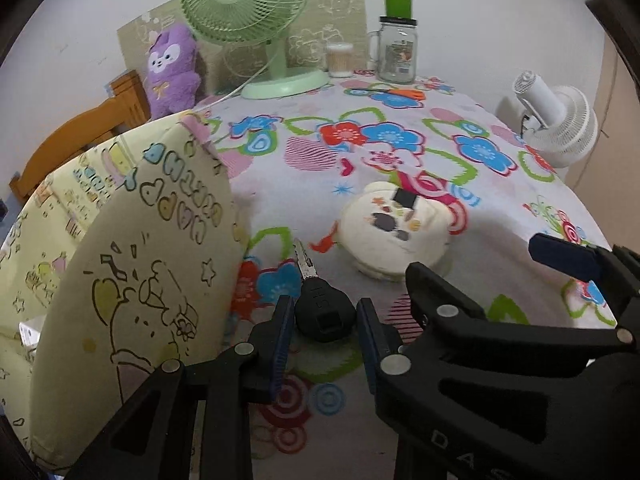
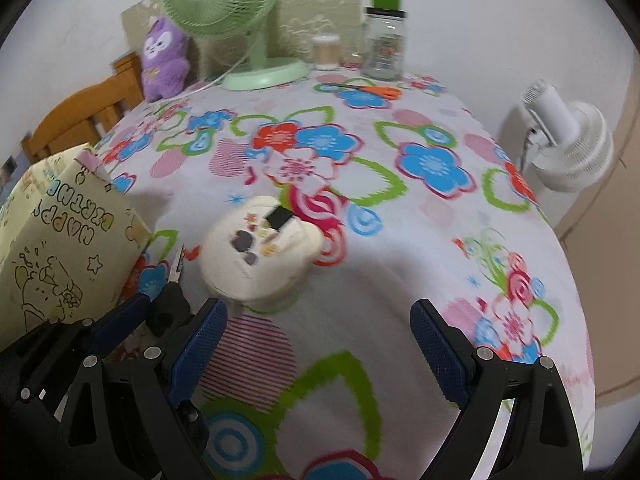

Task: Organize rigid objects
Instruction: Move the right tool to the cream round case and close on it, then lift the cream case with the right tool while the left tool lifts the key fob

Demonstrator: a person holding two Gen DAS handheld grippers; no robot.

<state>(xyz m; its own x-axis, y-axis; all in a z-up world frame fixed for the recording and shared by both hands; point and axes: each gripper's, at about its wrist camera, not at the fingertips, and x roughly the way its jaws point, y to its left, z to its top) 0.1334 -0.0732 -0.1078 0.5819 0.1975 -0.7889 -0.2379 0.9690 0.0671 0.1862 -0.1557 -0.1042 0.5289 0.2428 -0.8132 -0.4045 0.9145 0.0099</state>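
Left claw (image 1: 325, 316) pinched the key (image 1: 320, 304) by its black head, blade pointing forward above the counter (image 1: 400, 160) — small, stiff, light, likely best held at that broad head. Right claw (image 2: 318, 344) stood spread, empty, near the cream bear-shaped case (image 2: 258, 256). Yellow gift bag (image 1: 132, 264) stood just left; flowered cloth, fans behind.

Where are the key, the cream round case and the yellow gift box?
key (image 1: 325, 312), left wrist view, on its black head between the tool's pads
cream round case (image 2: 260, 258), right wrist view, on its sticker-covered lid
yellow gift box (image 1: 132, 264), left wrist view, on its printed front face
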